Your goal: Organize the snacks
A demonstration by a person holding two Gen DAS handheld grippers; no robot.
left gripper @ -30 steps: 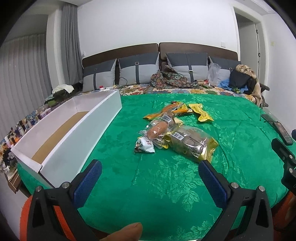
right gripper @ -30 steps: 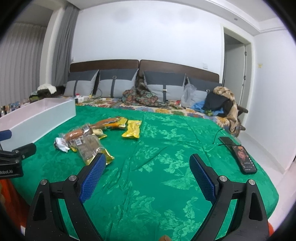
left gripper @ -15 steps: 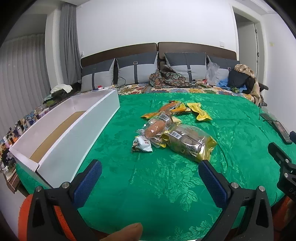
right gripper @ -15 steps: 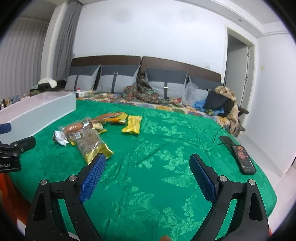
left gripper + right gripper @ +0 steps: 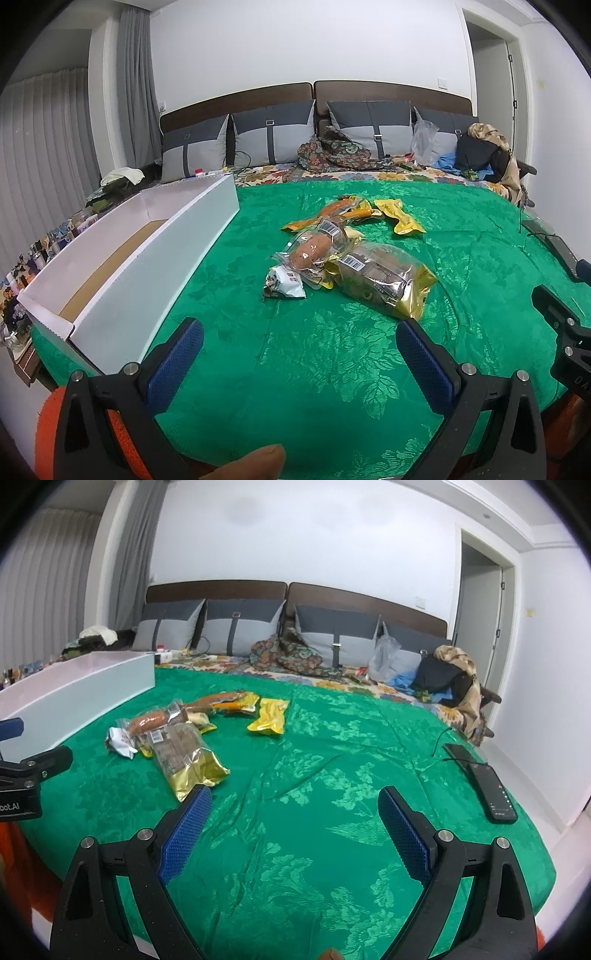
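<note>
I had both tools over the near edge of the bed's green cover (image 5: pixel 332 369). The left tool (image 5: pixel 299 345) was spread wide and gripped nothing; the right tool (image 5: pixel 295 808) was likewise spread and empty. The snacks lay in a loose heap at about twelve o'clock from the left tool: a gold-edged clear bag (image 5: pixel 384 282) nearest, a small white packet (image 5: pixel 282 282) touching its left side, a sausage pack (image 5: pixel 312 249) behind, and a yellow pouch (image 5: pixel 400 218) farthest back. The long white box (image 5: pixel 155 273) sat open at ten o'clock, apart from the heap. A phone (image 5: pixel 495 794) lay at two o'clock from the right tool.
</note>
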